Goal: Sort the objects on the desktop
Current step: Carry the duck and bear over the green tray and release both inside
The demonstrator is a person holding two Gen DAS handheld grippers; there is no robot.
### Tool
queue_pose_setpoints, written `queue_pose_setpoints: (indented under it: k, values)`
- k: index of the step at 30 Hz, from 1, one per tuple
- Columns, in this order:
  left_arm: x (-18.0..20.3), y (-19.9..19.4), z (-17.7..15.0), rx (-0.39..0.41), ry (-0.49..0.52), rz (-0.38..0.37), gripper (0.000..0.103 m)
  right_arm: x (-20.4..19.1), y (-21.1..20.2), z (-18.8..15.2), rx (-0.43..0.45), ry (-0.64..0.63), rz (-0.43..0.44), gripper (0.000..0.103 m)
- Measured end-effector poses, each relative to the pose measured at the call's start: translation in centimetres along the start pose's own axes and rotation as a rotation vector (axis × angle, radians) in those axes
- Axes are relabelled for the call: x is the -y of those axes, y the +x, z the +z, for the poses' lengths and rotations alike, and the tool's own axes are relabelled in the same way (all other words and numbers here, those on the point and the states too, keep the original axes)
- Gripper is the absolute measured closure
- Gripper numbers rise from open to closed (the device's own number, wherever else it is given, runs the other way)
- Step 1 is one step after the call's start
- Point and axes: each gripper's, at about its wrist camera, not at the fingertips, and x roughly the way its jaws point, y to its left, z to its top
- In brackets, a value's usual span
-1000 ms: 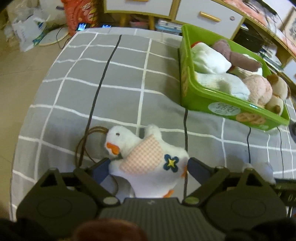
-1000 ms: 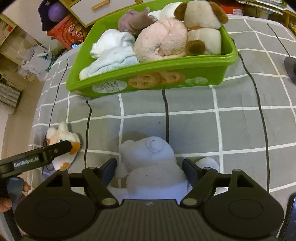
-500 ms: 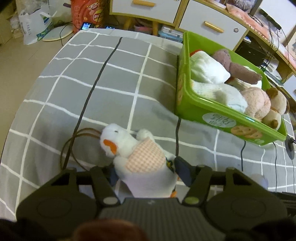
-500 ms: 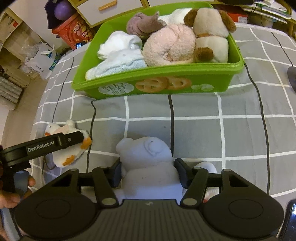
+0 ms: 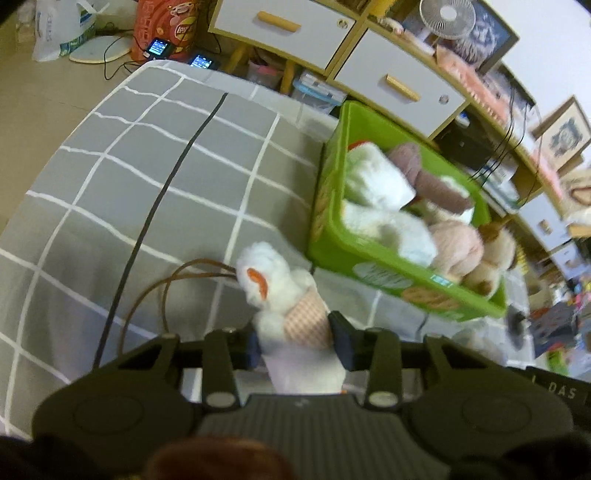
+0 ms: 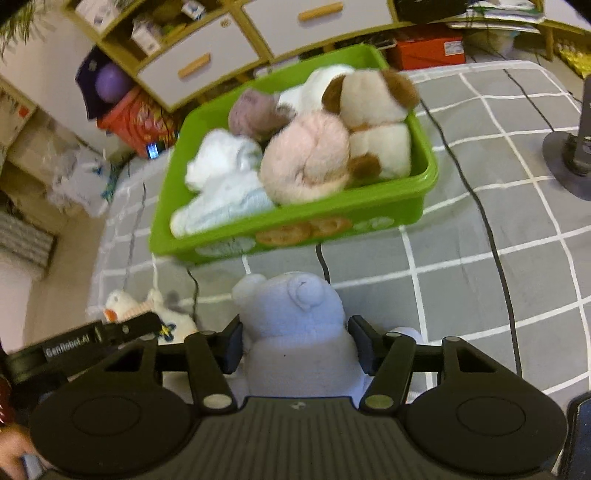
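Your left hand-held gripper [image 5: 295,341] is closing on the white duck plush [image 5: 284,295]; your right hand-held gripper [image 6: 295,341] pinches the lavender bear [image 6: 295,325], before the green bin [image 6: 295,214]. Only the right view shows "GenRobot.AI"; the left view shows a Lay's bag [image 5: 166,22].

This is a lived-in room of a home. A table under a grey cloth with a white grid pattern [image 5: 207,177] stands before low wooden cabinets with white drawer fronts and wooden handles [image 5: 391,83]. A small white desk fan [image 5: 447,16] and framed pictures [image 5: 563,134] sit on top of the cabinets. On the pale floor lie a red crisp bag [image 5: 166,26] and a white plastic carrier bag [image 5: 61,27]. A green plastic bin full of soft toys [image 6: 295,218] rests on the cloth.
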Motion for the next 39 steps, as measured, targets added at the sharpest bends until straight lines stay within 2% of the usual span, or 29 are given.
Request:
queue_pose_setpoints:
  k: [4, 9, 15, 19, 30, 34, 39]
  values:
    - [0.4, -1.4, 0.8, 0.037, -0.011, -0.052, 0.067, 0.0, -0.8, 0.7, 0.033, 0.016, 0.016, 0.044]
    - [0.8, -2.3, 1.8, 0.084, -0.015, -0.07, 0.067, 0.6, -0.6, 1.6, 0.05, 0.067, 0.031, 0.044]
    - [1.1, -1.9, 3.2, 0.12, -0.034, -0.124, 0.067, 1.3, -0.5, 2.3, 0.069, 0.107, 0.058, 0.044]
    - [1.9, -0.7, 4.0, 0.156, -0.029, -0.194, 0.067, 0.8, -1.0, 3.2, 0.11, 0.106, 0.077, 0.044]
    - [3.7, 3.8, 5.2, 0.118, -0.028, -0.267, 0.066, -1.2, -1.1, 6.4, 0.174, 0.073, 0.038, 0.044]
    - [3.9, 4.5, 5.2, 0.117, -0.011, -0.269, 0.066, -1.7, -0.6, 8.1, 0.208, 0.089, 0.071, 0.044]
    - [3.2, 5.4, 5.2, 0.097, -0.025, -0.274, 0.066, -2.2, 0.7, 9.5, 0.258, 0.121, 0.154, 0.044]
